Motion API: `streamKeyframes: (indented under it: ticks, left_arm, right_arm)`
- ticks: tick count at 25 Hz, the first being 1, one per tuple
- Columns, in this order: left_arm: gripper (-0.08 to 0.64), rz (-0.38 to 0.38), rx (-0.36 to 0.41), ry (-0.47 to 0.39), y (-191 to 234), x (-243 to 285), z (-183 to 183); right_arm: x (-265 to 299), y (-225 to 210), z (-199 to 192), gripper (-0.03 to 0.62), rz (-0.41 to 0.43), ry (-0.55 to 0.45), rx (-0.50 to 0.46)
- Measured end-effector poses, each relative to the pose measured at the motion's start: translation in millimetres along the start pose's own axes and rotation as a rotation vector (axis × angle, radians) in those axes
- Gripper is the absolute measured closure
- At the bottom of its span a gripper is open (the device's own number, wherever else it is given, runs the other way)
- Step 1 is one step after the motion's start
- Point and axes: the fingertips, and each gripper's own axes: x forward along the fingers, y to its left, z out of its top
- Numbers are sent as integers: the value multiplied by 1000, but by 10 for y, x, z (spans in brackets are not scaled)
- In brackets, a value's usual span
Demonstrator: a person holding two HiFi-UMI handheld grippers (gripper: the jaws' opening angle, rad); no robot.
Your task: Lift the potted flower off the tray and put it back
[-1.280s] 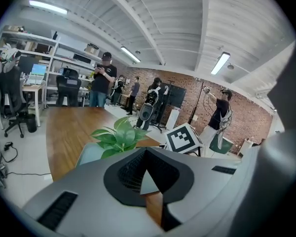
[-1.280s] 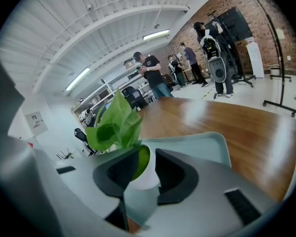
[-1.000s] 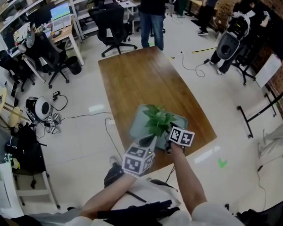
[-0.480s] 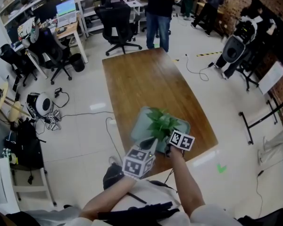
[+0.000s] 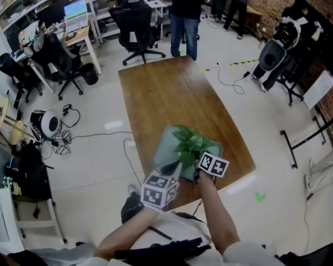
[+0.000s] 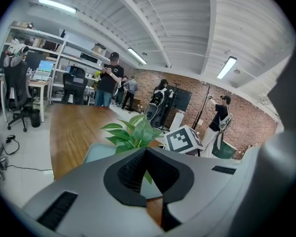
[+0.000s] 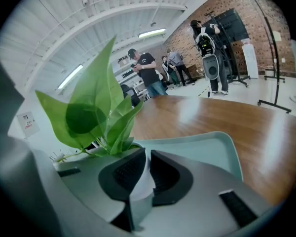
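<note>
The potted flower point(image 5: 188, 143), with broad green leaves point(image 7: 96, 107) and a white pot point(image 7: 140, 181), stands on a pale green tray point(image 5: 162, 148) at the near end of the wooden table. My right gripper point(image 7: 147, 154) reaches in from the tray's near side. Its jaws are closing, and the pot's rim is pinched between the pads. My left gripper point(image 6: 146, 149) hovers left of the plant point(image 6: 133, 132), over the tray's near edge point(image 6: 96, 152). Its fingertips are together with nothing between them. In the head view the marker cubes hide both sets of jaws.
The long wooden table point(image 5: 166, 98) stretches away beyond the tray. A person point(image 5: 183, 4) stands at its far end, next to a black office chair point(image 5: 133, 21). More people and gear on stands point(image 5: 272, 54) are at the far right. A cable point(image 5: 127, 154) lies on the floor to the left.
</note>
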Motion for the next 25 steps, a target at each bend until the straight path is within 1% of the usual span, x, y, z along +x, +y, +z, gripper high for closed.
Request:
streamKeyframes:
  ticks: [9, 13, 18, 25]
  left_arm:
    - [565, 17, -51, -4, 49, -13, 39]
    - [565, 56, -64, -1, 137, -88, 7]
    - [565, 145, -85, -4, 328, -276, -69]
    - [565, 272, -174, -48, 596, -711, -290]
  right_arm:
    - [-321, -118, 323, 549, -21, -44, -15]
    - [-565, -131, 346, 549, -5, -39, -18]
    - [-854, 28, 189, 549, 63, 0, -40]
    - [-1036, 454, -319, 549, 185, 93, -99]
